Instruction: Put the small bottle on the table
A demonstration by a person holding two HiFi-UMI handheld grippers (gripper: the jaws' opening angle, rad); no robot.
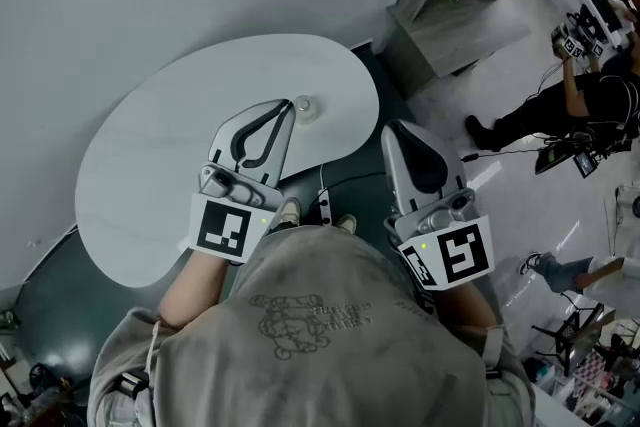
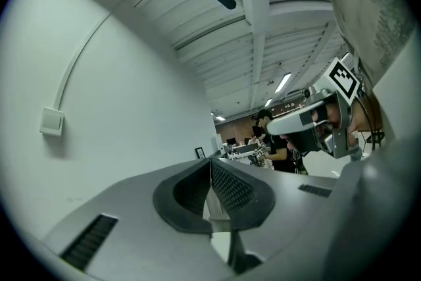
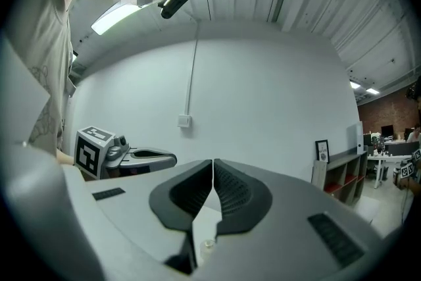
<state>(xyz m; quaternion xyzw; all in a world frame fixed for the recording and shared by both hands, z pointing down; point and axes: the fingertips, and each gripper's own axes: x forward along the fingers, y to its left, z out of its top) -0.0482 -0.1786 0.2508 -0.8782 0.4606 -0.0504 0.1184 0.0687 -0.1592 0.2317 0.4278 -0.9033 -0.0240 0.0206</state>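
The small bottle (image 1: pixel 305 105) is seen standing upright on the right part of the white table (image 1: pixel 150 165), so the task is judged done or nearly so; the left gripper (image 1: pixel 289 108) is held level with its jaws brought together on nothing, its tips just beside the bottle, and whether they touch it cannot be told; the right gripper (image 1: pixel 393 131), likewise closed and empty, is held off the table's right side. The chief risk is judged to be a knock; were the left tips swung sideways or pushed forward, the light bottle could be tipped over or shoved toward the table's edge.
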